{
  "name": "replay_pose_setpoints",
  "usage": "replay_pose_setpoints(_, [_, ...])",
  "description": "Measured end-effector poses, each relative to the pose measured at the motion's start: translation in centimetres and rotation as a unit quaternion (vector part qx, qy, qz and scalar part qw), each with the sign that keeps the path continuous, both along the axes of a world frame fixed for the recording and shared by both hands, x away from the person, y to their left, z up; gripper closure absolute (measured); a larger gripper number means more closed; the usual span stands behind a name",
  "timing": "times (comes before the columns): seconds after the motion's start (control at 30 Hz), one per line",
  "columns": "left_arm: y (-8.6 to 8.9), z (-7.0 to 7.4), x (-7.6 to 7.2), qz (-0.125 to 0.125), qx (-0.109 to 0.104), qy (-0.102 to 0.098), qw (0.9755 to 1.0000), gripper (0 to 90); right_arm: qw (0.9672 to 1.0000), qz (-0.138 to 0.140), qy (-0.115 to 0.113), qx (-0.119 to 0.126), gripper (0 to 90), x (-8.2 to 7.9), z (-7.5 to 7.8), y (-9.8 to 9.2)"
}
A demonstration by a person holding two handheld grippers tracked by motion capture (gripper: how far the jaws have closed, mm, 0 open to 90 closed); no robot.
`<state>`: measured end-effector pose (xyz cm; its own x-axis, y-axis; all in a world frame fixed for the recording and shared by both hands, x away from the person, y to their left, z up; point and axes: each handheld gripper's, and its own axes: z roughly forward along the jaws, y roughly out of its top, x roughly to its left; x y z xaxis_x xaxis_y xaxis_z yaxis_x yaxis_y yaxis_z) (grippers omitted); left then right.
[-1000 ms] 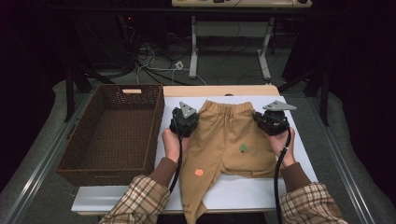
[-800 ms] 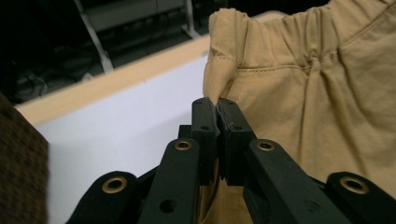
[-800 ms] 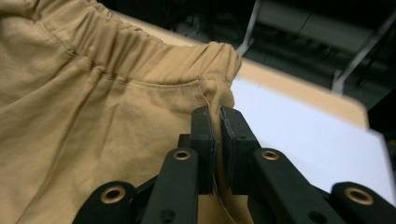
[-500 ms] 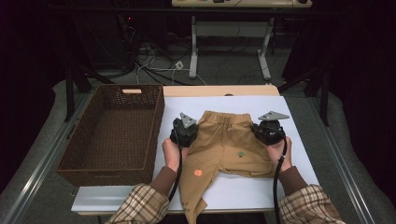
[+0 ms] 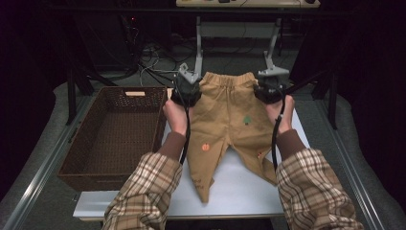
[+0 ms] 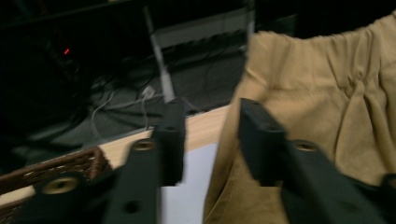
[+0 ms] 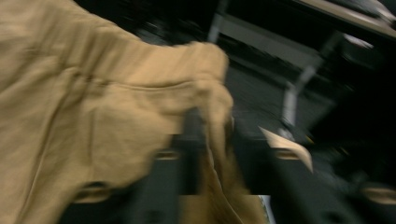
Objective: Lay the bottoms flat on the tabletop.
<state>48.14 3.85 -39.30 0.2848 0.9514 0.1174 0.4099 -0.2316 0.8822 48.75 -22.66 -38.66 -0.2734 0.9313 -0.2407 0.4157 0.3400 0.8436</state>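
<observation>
I'm holding both grippers up at the waistband of the tan trousers [image 5: 229, 120], one at each top corner. The trousers are lying on the white board [image 5: 239, 189], waist away from me, legs running back toward my sleeves; one leg is reaching near the board's near edge.

Left gripper [image 5: 186, 88]: jaws have just been opening and are now standing partly apart. In the left gripper view the cloth edge [image 6: 280, 154] is sitting in the gap, against the right-hand jaw, with the pads not pressing on it.

Right gripper [image 5: 269, 87]: jaws have just been opening too, and are standing partly apart. The right gripper view is blurred, so I'm hedging, but the waistband corner [image 7: 212, 88] looks draped between the jaws rather than pinched.

The brown wicker basket [image 5: 86, 158] is sitting just beside the board on my left.
</observation>
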Motion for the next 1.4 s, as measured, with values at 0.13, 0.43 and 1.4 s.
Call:
replay_pose_setpoints(0.13, [-0.3, -3.5, -1.4, -0.029, 0.005, 0.05, 0.9983, 37.6, 0.9984, 0.02, 0.052, 0.012, 49.7, 0.0, -2.1, 0.0])
replay_pose_setpoints(0.43, [-0.9, -10.5, -7.5, -0.115, 0.027, 0.108, 0.9871, 31.3, 0.9862, 0.095, 0.135, 0.005, 45.1, -6.5, -10.2, -1.5])
replay_pose_setpoints(1.4, [2.4, -13.9, -14.6, -0.197, 0.05, 0.145, 0.9683, 15.2, 0.9711, 0.067, 0.229, 0.0, 24.9, -11.4, -14.6, -4.4])
